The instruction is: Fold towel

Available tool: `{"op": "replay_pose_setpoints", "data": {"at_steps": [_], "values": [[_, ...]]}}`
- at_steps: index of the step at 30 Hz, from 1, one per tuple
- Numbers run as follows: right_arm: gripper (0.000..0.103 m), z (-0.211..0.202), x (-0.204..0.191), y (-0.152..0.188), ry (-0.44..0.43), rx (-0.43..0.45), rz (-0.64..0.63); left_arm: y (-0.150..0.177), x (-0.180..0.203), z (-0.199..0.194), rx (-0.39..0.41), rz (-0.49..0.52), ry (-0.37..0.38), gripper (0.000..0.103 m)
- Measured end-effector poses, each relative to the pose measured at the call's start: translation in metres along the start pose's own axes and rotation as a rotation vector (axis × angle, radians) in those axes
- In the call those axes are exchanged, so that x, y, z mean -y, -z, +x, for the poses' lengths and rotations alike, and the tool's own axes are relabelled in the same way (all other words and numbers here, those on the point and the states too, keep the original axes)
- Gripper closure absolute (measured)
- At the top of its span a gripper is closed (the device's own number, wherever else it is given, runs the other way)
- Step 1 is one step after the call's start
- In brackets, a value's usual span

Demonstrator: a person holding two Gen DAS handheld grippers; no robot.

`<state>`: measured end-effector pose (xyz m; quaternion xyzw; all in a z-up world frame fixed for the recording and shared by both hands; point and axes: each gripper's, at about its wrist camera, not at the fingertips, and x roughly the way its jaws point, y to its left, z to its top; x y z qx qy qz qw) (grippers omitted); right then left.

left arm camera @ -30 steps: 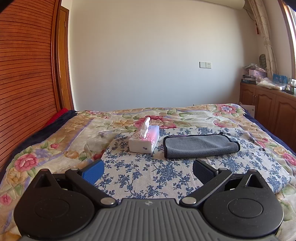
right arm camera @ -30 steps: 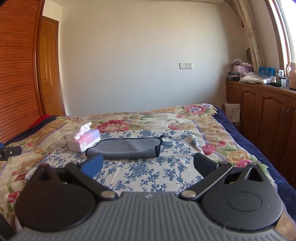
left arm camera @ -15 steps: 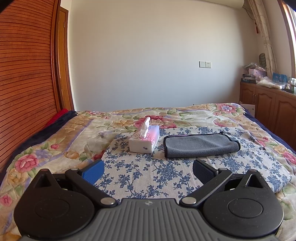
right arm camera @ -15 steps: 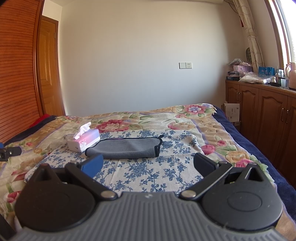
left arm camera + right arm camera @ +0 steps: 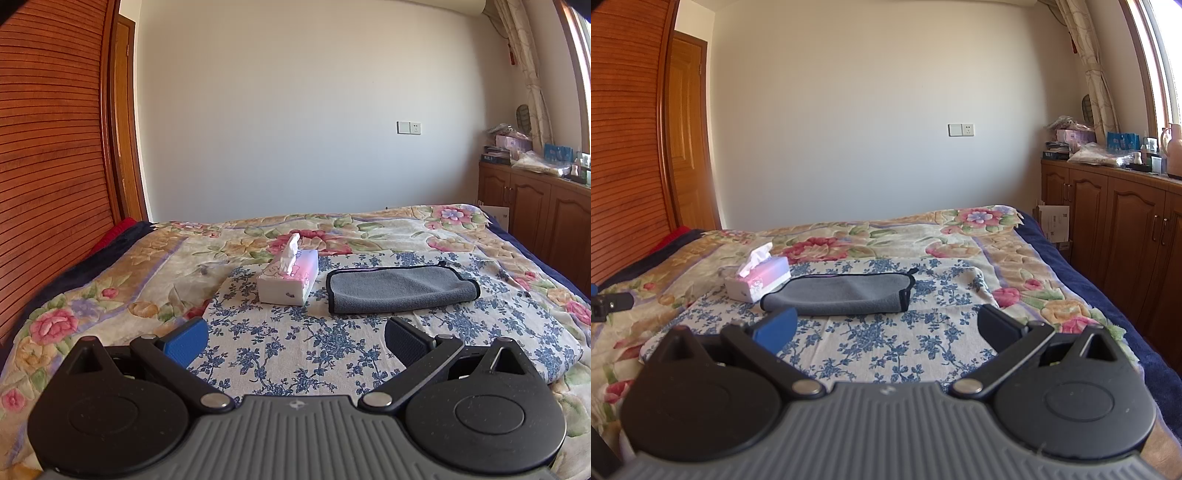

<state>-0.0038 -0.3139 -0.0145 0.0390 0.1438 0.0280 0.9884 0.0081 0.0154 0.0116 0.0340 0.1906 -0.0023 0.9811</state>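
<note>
A grey towel (image 5: 400,288) with dark edging lies folded flat on a blue-flowered cloth (image 5: 295,343) on the bed; it also shows in the right wrist view (image 5: 846,295). My left gripper (image 5: 295,341) is open and empty, held above the cloth well short of the towel. My right gripper (image 5: 886,328) is open and empty, just short of the towel's near edge. The tip of the left gripper (image 5: 609,304) shows at the left edge of the right wrist view.
A white and pink tissue box (image 5: 290,278) stands just left of the towel, also in the right wrist view (image 5: 759,277). The bed has a floral quilt (image 5: 110,280). A wooden slatted wall (image 5: 48,147) is at left, wooden cabinets (image 5: 1115,221) at right.
</note>
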Motion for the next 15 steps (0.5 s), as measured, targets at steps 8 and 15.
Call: {"op": "replay_pose_setpoints", "data": {"at_steps": [8,15], "values": [[0.0,-0.0003,0.0016,0.0011,0.002,0.0,0.003,0.0,0.0008,-0.0001,0.0,-0.001,0.0,0.0],[0.0,-0.0001,0.0038,0.0027,0.004,-0.002,0.004,0.0,0.0016,-0.0003,0.0,0.0,-0.001,0.0]]}}
